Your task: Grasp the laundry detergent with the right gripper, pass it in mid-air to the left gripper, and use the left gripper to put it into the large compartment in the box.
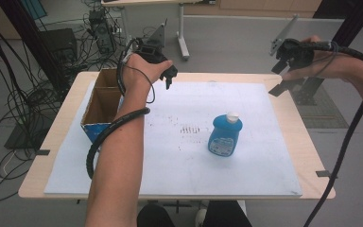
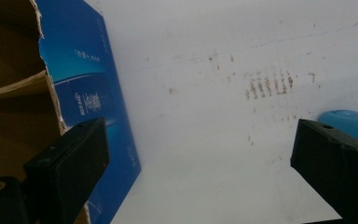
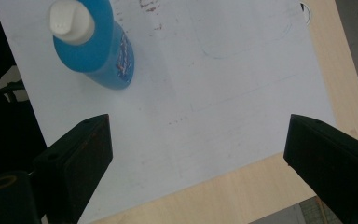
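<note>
The wooden table is the biggest thing here, and a big white sheet lies on it and covers most of the top. A cardboard box with a blue outside stands on the left part of the sheet, open at the top. A blue bottle with a white cap stands upright on the sheet, well to the right of the box. Some small brown marks are on the sheet between the box and the bottle.

The left gripper hangs in the air just beside the far right corner of the box. Its jaws are wide apart and nothing is between them. It looks down at the blue side of the box and the marks.

The right gripper is far from the box, up in the air over the far right edge of the table. Its jaws are wide apart too, with nothing in them. It is well apart from the bottle.
</note>
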Demonstrator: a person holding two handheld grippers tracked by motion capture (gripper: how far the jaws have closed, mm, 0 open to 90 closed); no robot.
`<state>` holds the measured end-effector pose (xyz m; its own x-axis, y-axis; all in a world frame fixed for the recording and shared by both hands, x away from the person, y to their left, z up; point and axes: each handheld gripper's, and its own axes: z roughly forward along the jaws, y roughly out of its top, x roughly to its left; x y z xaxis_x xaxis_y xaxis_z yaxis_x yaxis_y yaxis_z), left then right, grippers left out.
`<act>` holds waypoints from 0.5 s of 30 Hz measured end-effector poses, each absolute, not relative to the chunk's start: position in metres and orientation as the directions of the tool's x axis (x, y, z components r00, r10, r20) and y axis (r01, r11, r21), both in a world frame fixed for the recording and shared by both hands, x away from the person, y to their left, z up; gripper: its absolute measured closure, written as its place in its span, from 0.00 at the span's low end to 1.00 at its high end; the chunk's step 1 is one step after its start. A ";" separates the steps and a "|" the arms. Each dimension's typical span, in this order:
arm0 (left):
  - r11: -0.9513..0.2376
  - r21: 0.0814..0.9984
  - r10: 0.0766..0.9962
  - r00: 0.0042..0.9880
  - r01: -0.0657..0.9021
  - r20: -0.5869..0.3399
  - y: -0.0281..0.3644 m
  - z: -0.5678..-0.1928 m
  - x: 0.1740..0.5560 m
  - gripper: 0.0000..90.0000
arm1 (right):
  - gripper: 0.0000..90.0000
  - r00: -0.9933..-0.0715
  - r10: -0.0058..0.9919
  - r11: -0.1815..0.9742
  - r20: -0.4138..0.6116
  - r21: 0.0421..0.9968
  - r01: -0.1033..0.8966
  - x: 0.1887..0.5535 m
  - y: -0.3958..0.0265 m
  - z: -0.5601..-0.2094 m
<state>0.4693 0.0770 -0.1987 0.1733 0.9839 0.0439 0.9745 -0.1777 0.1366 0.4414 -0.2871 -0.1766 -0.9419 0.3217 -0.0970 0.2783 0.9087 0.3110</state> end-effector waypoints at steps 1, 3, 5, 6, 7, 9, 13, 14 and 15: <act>-0.180 0.135 0.984 0.175 0.974 0.043 0.077 -0.199 0.469 0.05 | 0.08 -0.942 0.322 0.908 -0.095 0.315 0.278 0.438 -0.289 -0.178; -0.178 0.135 0.984 0.174 0.975 0.044 0.077 -0.199 0.468 0.05 | 0.08 -0.944 0.317 0.907 -0.094 0.320 0.273 0.436 -0.291 -0.180; -0.181 0.139 0.983 0.176 0.974 0.043 0.076 -0.199 0.467 0.05 | 0.08 -0.944 0.316 0.906 -0.092 0.326 0.271 0.430 -0.294 -0.183; -0.179 0.138 0.984 0.175 0.974 0.042 0.076 -0.200 0.467 0.05 | 0.08 -0.945 0.314 0.905 -0.088 0.329 0.270 0.427 -0.295 -0.185; -0.182 0.135 0.983 0.178 0.974 0.042 0.076 -0.201 0.466 0.05 | 0.08 -0.946 0.311 0.905 -0.087 0.331 0.267 0.423 -0.297 -0.189; -0.182 0.135 0.983 0.178 0.974 0.041 0.076 -0.201 0.466 0.05 | 0.08 -0.947 0.310 0.904 -0.085 0.334 0.266 0.421 -0.299 -0.192; -0.185 0.137 0.983 0.181 0.973 0.042 0.076 -0.202 0.466 0.05 | 0.07 -0.947 0.313 0.897 -0.072 0.349 0.270 0.413 -0.303 -0.200; -0.186 0.137 0.982 0.182 0.973 0.042 0.076 -0.202 0.467 0.05 | 0.07 -0.947 0.315 0.894 -0.069 0.356 0.272 0.410 -0.304 -0.204; -0.189 0.136 0.982 0.185 0.973 0.042 0.076 -0.202 0.467 0.05 | 0.07 -0.947 0.314 0.892 -0.066 0.362 0.271 0.408 -0.305 -0.207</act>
<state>0.4667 0.0759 -0.2018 0.1850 0.9818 0.0421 0.9725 -0.1891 0.1357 0.4084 -0.3051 -0.2071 -0.9471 0.3141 -0.0659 0.2707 0.8921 0.3617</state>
